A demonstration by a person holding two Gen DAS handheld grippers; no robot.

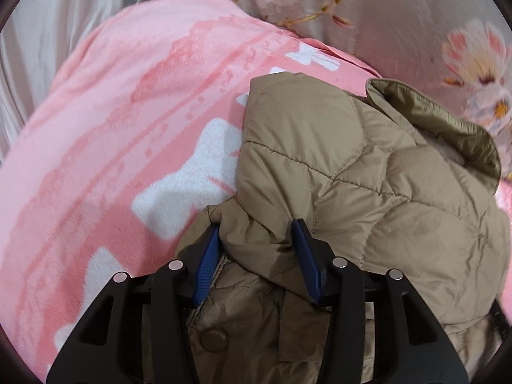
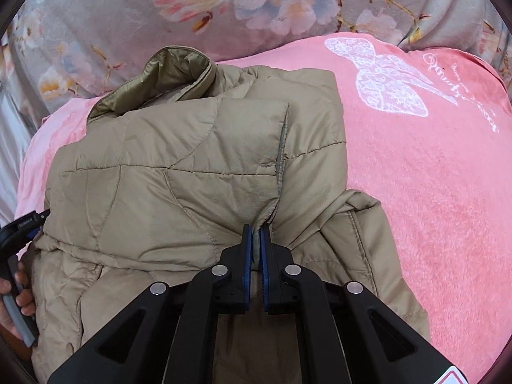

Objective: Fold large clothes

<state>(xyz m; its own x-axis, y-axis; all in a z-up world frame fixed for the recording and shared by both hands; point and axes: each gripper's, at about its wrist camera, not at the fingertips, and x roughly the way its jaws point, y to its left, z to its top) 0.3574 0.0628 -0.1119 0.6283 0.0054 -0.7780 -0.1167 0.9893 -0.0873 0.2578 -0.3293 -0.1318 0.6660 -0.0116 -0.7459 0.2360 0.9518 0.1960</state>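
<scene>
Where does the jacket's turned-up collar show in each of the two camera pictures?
Left wrist view: the collar sits at the right edge, upper right of the tan jacket.
Right wrist view: the collar sits upper left of centre, at the jacket's far end.
Shared landmark: the pink blanket under the jacket, with the flowered grey bedding beyond it, shows in both.

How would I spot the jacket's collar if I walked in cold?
Find the pink blanket over the flowered bedding; a tan quilted jacket lies on it. The collar stands up at its far edge, showing shiny olive lining, unlike the matte quilted panels.
</scene>
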